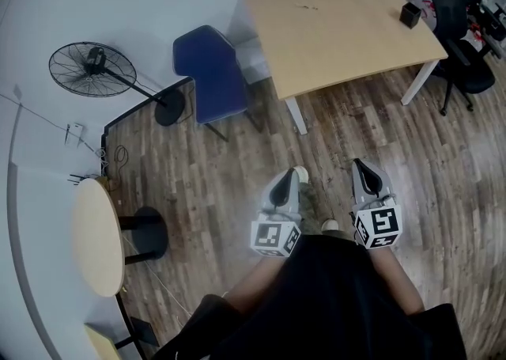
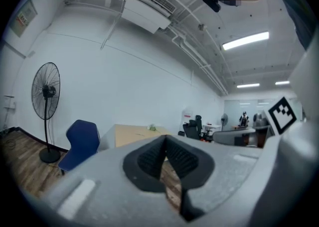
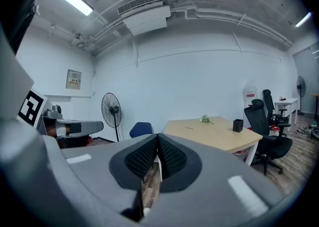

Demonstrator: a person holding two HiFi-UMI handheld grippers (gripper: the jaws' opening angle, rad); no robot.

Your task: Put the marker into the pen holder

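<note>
Our left gripper [image 1: 291, 176] and right gripper [image 1: 361, 167] both have their jaws closed on nothing, held low over the floor and well apart from the table [image 1: 348, 54]. What we take for the marker [image 1: 307, 7] lies mid-table, and the black pen holder [image 1: 409, 15] stands near the table's right edge. So we judge it best to walk close first, then spread one gripper's jaws squarely across the marker's middle.

Table [image 1: 340, 34] light wood. Pen holder [image 1: 409, 15] black. Chair [image 1: 209, 73] blue. Fan [image 1: 91, 70] black. Floor [image 1: 443, 161] patterned in brown planks. Left gripper [image 1: 291, 173], right gripper [image 1: 358, 164] grey; cubes [image 1: 275, 237] marked with black-and-white squares.
</note>
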